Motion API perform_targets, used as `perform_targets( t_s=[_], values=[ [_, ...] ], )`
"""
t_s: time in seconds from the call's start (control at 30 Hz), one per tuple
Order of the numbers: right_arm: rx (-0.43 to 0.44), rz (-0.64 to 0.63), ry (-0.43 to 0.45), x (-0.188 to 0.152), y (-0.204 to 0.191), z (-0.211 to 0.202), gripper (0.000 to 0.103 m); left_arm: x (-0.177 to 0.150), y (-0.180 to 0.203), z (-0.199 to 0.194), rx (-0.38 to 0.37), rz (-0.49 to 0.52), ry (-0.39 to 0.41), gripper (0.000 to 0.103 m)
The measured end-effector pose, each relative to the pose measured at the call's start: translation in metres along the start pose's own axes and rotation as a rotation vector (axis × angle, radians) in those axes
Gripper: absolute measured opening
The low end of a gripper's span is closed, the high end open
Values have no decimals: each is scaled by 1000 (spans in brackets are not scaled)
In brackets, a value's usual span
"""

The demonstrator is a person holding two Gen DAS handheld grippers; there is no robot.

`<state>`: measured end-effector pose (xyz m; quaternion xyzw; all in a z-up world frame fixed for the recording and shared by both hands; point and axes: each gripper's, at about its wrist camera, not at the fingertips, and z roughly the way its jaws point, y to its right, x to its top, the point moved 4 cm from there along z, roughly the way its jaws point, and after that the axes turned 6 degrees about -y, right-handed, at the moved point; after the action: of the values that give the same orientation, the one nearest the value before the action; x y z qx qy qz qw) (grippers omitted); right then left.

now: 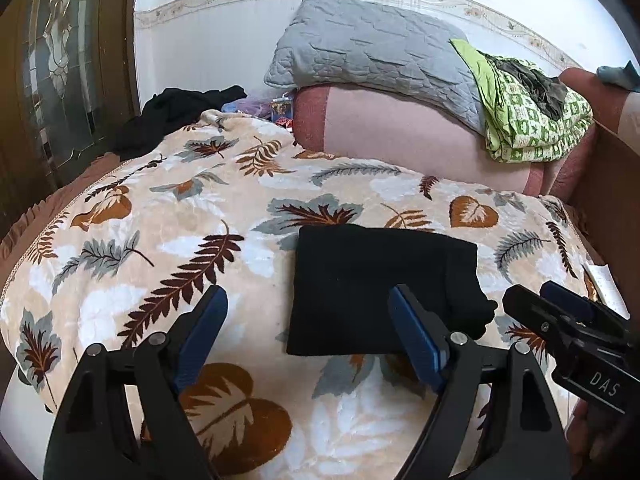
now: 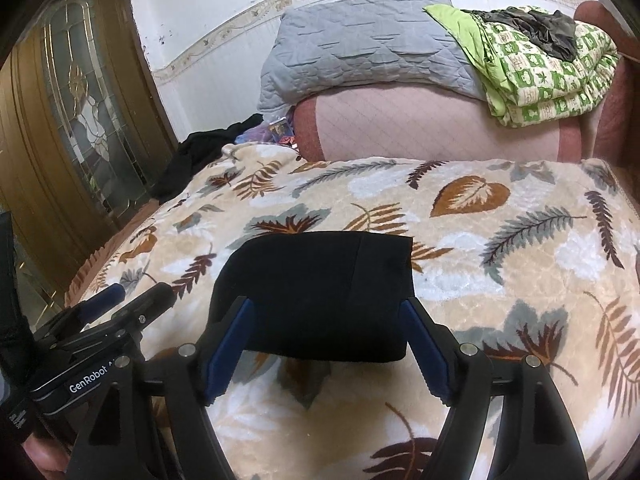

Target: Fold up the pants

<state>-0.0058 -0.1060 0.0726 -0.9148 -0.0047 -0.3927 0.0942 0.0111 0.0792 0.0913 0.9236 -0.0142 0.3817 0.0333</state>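
1. Left wrist view: the left gripper (image 1: 308, 320) reaches forward and tilts down over the bed, its two black arms spread wide, blue pads facing each other with nothing between them
2. The folded pants (image 1: 380, 288) lie flat on the leaf-print blanket (image 1: 180, 216), ahead and to the right of this gripper; its right finger (image 1: 416, 340) overlaps the bundle's near edge in the picture, and whether it touches I cannot tell
3. The right gripper (image 1: 560, 312) enters at the right edge, just beside the bundle's right corner, seen side-on
4. The pants are black, matte, folded into a thick, roughly square packet; the blanket is plush, cream with brown and grey leaves; a grey quilted pillow (image 1: 376, 48) sits on a pink one behind
5. Right wrist view: the right gripper (image 2: 328, 328) points forward and down, jaws wide apart and gripping nothing
6. The pants (image 2: 316, 292) lie straight ahead, their near half framed between the two blue pads (image 2: 224, 340); the pads stand clear of the cloth's sides
7. The left gripper (image 2: 128, 300) shows at the lower left, beside the bundle, over the blanket (image 2: 500, 240)
8. A folded green checked cloth (image 2: 544, 76) rests by the pillow (image 2: 360, 40)
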Motion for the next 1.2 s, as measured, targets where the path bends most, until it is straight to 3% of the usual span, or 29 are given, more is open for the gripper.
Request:
perform_targets(
  t_s=[0.13,1.2],
  values=[
    [-1,-1,-3,-2,0,0,78,-3,3,3,-2,17,-34,84],
    [-17,19,-18,-2,11,4,81,1,17,6,-21,60,-20,84]
  ],
)
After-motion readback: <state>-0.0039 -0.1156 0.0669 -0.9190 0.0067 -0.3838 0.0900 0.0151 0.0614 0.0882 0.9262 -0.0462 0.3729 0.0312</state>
